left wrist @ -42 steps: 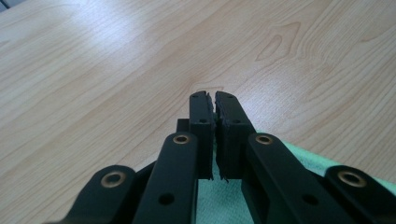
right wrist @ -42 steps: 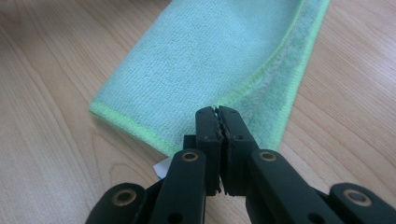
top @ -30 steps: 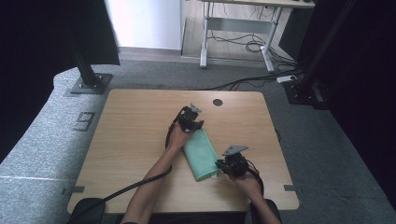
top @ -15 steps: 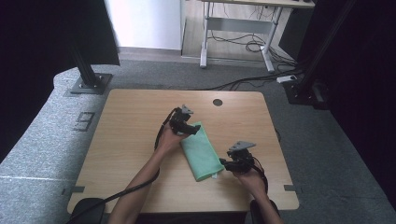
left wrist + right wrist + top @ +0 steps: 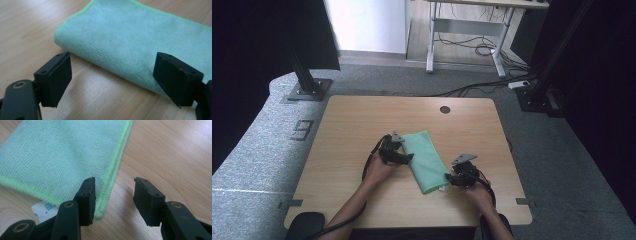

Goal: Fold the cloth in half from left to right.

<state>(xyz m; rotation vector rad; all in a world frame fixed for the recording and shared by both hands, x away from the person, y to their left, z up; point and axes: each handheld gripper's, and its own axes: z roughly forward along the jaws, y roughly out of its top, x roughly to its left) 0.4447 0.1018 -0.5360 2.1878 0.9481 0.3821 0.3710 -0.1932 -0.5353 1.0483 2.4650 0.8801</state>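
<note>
Cloth: we see the folded green cloth [image 5: 426, 160] lying flat mid-table [image 5: 362, 120], between our hands.
Left gripper [image 5: 402, 156]: jaws wide, empty, at the cloth's folded left edge.
Right gripper [image 5: 453, 178]: jaws partly apart, empty, over the near right corner by its white label [image 5: 45, 208].

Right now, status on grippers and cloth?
Left gripper open at the cloth's folded edge. Right gripper open, straddling its stitched near corner. Cloth folded, flat on table. Nothing in the way.
</note>
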